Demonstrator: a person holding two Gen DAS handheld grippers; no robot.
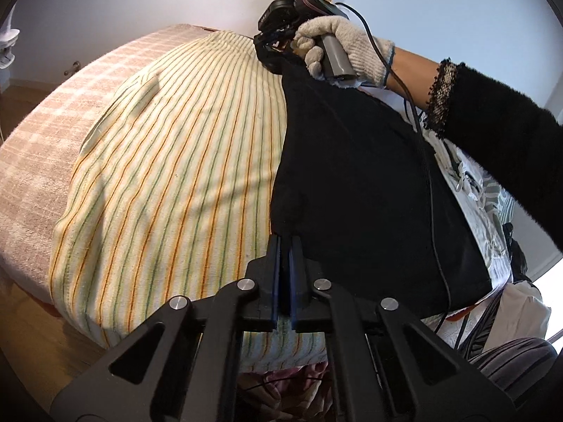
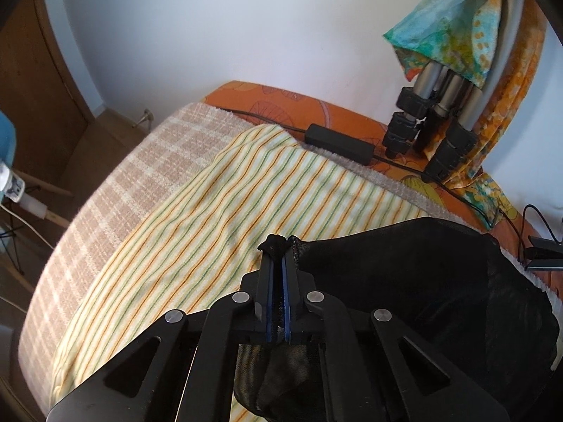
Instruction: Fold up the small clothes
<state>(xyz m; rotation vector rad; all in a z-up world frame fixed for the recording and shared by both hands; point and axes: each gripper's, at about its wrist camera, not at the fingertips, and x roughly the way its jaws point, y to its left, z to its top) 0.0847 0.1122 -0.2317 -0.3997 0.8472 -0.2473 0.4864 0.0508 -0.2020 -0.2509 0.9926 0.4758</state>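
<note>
Your small black garment of soft matte knit [image 1: 369,190] hangs stretched between both tools above the bed. Your left tool [image 1: 285,242] is clamped tight on one edge; your right tool [image 2: 278,246] pinches a bunched corner. Below lies a cream towel with orange and green stripes [image 1: 169,183] over a beige checked blanket [image 1: 45,140].

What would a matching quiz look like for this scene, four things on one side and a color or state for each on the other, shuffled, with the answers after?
Things:
1. black garment
2. striped cloth
3. power adapter
4. glove

Descriptions:
A. lies spread flat over the bed
B. off-white knit, worn on a hand
C. held up at two corners, one by the left gripper and one by the right gripper
D. black block resting on the orange sheet

Pairs: 1-C, 2-A, 3-D, 4-B
</note>
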